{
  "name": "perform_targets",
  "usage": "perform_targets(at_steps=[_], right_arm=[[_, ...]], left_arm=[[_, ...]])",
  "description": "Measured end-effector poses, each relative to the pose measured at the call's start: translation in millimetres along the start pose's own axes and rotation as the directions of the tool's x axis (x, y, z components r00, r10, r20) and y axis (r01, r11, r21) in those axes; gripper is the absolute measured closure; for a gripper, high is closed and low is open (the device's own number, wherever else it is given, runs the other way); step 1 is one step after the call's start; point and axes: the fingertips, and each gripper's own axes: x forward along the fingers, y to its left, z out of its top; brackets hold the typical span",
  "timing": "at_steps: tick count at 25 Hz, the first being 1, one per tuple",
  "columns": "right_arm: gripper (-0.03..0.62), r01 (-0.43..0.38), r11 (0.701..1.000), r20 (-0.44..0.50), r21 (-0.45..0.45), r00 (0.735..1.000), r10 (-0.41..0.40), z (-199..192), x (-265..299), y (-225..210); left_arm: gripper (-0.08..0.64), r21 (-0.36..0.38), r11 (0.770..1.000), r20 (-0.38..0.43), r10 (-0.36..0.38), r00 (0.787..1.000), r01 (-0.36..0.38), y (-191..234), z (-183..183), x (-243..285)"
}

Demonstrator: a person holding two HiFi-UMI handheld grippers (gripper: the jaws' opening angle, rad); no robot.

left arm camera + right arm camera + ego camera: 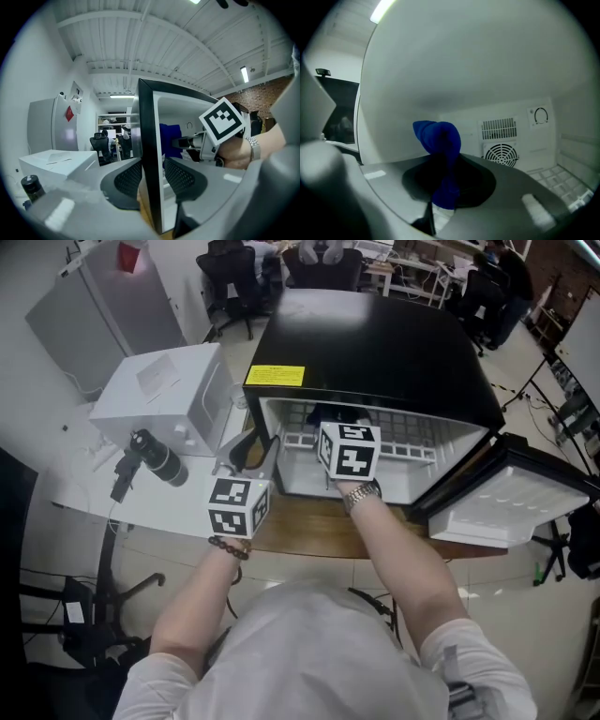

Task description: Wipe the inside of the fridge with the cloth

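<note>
Office chairs [230, 277] behind; open fridge [375, 362] on a wooden table [309, 531]. Clamps blue cloth [440, 140] in right claw [449, 180], bunched just beyond the tips, inside fridge. Pinches fridge wall [146, 140] in left claw [152, 178]. Likely soft, light, floppy; best gripped mid-bundle.

Office lab; swivel chairs [230, 282], desks [412, 273]

Fridge [375, 352], black: one, with one open door [511, 507], one wire shelf [412, 427] and one yellow label [275, 376].
Cloth [440, 140], blue: one.
Grippers: two, namely the left gripper [151, 176] and the right gripper [447, 169].
Marker cubes: two, the left cube [239, 505] and the right cube [350, 450].
Bench [300, 532]: one.
White box [164, 390]: one.
Black bottle [157, 457]: one.
Wristwatch [361, 493]: one.
Bead bracelet [230, 547]: one.
</note>
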Motion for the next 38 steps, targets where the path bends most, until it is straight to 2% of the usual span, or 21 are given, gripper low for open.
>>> perform_targets(at_steps=[6,16,23,30,38], right_arm=[[0.531,-0.053,0.998,-0.075,0.021,0.996,0.055,-14,27,26],[0.531,0.003,0.999,-0.241,-0.054,0.97,-0.016,-43,41,27],[0.531,0.04,0.994,-0.231,-0.101,0.971,-0.063,-40,37,9],[0.532,0.092,0.99,-0.261,-0.108,0.958,-0.117,-47,28,-13],[0.532,0.12,0.986,-0.232,-0.12,0.962,-0.145,-40,19,-33]], left_arm=[[0.419,0.008,1.0,0.001,-0.01,1.0,0.01,1,0,0],[0.422,0.02,1.0,0.01,-0.011,1.0,0.01,2,2,0],[0.422,0.024,1.0,0.007,-0.004,1.0,0.004,1,4,0],[0.421,0.029,1.0,0.008,0.003,1.0,-0.003,2,2,1],[0.42,0.026,1.0,0.016,0.017,1.0,-0.018,2,5,1]])
